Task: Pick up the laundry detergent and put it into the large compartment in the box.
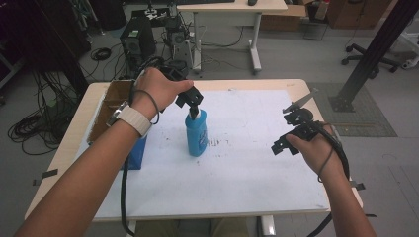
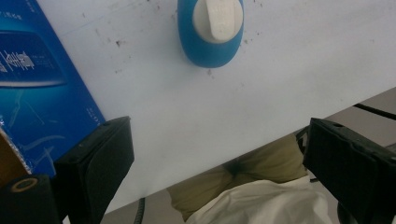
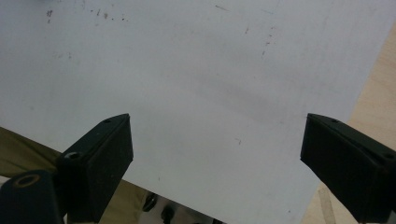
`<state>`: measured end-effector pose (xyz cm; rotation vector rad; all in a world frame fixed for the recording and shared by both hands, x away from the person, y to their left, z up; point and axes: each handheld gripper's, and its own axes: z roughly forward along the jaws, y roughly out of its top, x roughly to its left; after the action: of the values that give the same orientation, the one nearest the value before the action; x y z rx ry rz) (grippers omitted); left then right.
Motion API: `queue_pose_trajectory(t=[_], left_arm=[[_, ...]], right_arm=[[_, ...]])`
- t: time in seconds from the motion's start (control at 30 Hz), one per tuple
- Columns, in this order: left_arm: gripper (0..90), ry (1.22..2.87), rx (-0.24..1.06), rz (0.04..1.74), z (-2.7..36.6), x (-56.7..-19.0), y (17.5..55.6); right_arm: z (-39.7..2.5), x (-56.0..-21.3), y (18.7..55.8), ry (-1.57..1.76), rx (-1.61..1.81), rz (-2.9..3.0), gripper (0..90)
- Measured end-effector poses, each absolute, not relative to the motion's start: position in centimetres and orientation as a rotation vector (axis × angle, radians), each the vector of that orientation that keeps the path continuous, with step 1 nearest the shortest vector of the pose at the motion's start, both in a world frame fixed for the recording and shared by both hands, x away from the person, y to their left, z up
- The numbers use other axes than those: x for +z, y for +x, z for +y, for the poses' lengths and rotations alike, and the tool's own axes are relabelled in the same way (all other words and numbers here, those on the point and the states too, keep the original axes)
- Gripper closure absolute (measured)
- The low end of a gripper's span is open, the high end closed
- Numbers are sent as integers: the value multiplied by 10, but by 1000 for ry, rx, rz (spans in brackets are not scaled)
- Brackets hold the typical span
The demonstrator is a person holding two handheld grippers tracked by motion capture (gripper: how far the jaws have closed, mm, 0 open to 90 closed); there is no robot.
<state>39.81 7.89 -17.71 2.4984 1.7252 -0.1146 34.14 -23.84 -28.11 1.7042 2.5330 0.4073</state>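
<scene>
Far left of table (image 1: pixel 296 85): open brown cardboard box (image 1: pixel 109 106), with blue carton (image 2: pixel 37 84) standing against its near right corner. White print on carton face, too blurred to read.

Left of centre: blue bottle (image 1: pixel 196 133), upright on white sheet (image 1: pixel 247 163). Body oval in section, bright blue, with white flip cap (image 2: pixel 218 16) on top, as seen in left gripper view. Pale label on near face of bottle, lettering too small to read. Faint dark smudges on sheet just right of bottle base; not legible.

Directly above bottle cap: left gripper (image 1: pixel 193 103), pointing down, held in left hand (image 1: pixel 158 89). Jaws spread wide in left gripper view, nothing between them; bottle top beyond jaw tips, apart from both. Contact with cap not determinable in high view. Pale strap on left wrist.

Centre to right: bare white sheet, lightly speckled and scuffed, offering open room right of and nearer than bottle. Bare wood margin of table along far and right edges.

Right: right gripper (image 1: pixel 291 131), held in right hand (image 1: pixel 316 148) above right part of sheet, well apart from bottle. Jaws wide apart in right gripper view, empty, over bare sheet near its right edge.

Beyond table: grey floor with cables, computer tower and second desk.
</scene>
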Motion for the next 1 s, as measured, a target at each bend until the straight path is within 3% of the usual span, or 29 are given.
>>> queue_pose_trajectory(t=[1.0], left_arm=[[68,2459,-98,1708,69,-181,415]], right_arm=[[-240,-287,345,1703,416,2549,92]])
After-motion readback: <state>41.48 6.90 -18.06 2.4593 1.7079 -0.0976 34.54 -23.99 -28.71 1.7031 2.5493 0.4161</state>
